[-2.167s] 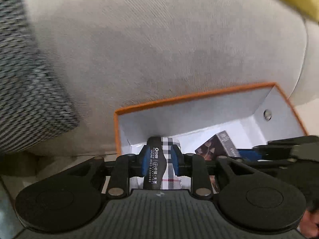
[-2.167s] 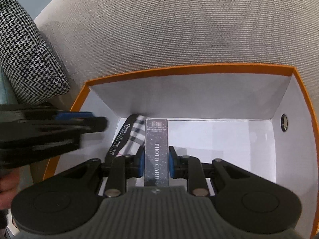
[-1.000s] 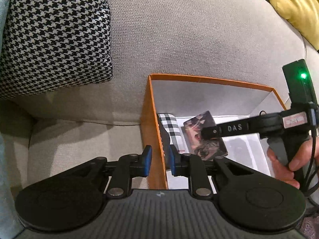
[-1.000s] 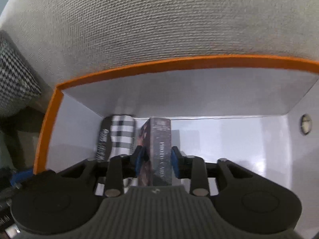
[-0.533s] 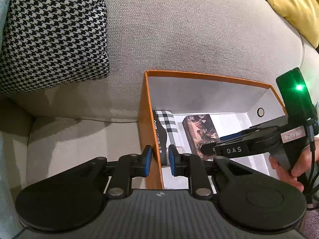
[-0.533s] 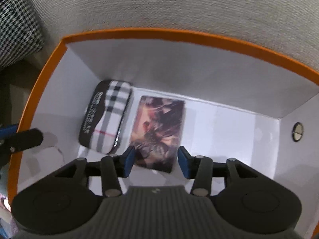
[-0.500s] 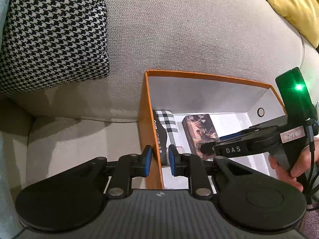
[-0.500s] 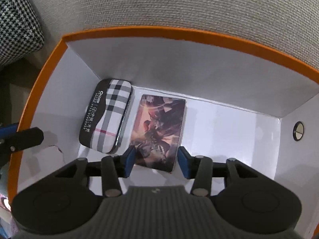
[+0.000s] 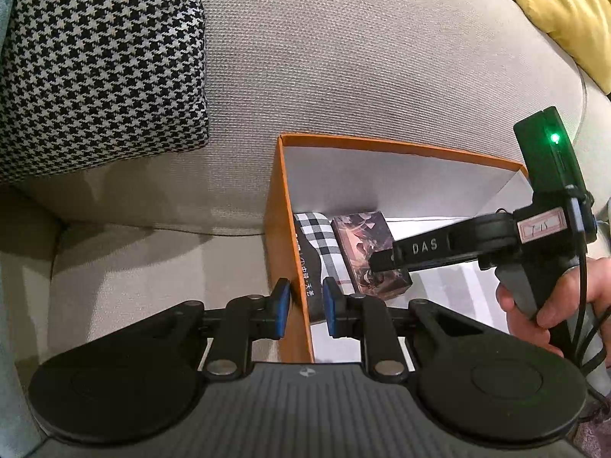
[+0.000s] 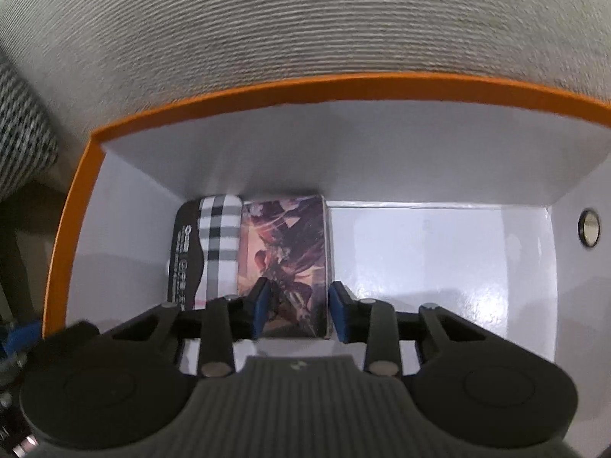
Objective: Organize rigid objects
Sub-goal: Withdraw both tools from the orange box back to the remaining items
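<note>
An orange box [image 9: 284, 191] with white inner walls [image 10: 343, 152] sits on a beige sofa. Inside, a plaid glasses case [image 10: 214, 244] lies along the left side and a photo card box [image 10: 284, 240] lies flat right beside it, both against the far wall. They also show in the left wrist view: the case [image 9: 319, 248] and the card box [image 9: 362, 244]. My right gripper [image 10: 298, 313] is open, its blue pads on either side of the card box's near end. My left gripper [image 9: 305, 311] is open and empty, its fingers straddling the box's left wall.
A houndstooth cushion [image 9: 99, 61] leans on the sofa back at the left. A yellow cushion [image 9: 565, 11] lies at the top right. The right side of the box floor [image 10: 439, 259] is bare. A round magnet [image 10: 589, 227] sits on the box's right wall.
My right gripper let go of the photo card box, which now lies flat, pushed up against the far wall and the glasses case. The right gripper has dipped lower into the box. The left gripper released the case earlier.
</note>
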A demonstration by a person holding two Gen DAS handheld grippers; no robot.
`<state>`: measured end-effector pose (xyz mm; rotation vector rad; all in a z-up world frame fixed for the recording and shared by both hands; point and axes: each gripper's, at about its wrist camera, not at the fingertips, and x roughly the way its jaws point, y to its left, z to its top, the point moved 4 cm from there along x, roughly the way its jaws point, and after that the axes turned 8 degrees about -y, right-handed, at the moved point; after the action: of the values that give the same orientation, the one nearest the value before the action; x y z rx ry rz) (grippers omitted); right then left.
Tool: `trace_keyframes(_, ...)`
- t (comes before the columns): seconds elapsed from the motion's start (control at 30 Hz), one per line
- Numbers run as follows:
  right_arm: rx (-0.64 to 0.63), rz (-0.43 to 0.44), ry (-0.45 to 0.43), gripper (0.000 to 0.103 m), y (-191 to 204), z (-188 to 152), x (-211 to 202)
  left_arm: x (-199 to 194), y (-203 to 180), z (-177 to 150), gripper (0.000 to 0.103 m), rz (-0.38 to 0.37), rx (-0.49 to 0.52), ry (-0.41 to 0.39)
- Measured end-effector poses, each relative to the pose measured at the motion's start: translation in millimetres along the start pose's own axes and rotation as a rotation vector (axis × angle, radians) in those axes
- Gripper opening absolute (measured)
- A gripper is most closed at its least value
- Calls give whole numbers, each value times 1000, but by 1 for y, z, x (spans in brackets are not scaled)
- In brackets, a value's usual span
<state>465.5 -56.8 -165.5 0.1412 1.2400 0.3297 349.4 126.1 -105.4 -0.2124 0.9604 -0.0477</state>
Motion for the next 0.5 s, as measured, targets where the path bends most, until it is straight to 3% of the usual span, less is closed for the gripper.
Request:
trace_keyframes(0.2,-9,5,-16,35,-3,-2,-11,-6,-6,-1,24,9,9,-25)
trace_keyframes(0.37,-92,23,-100,35,6,-17,-57,-42,-16,-4,24,7,45,-131)
trace_keyframes(0.5,-161,58,-206,35,10,-40,-110,-90,-32,-19,24,-43,53,-226)
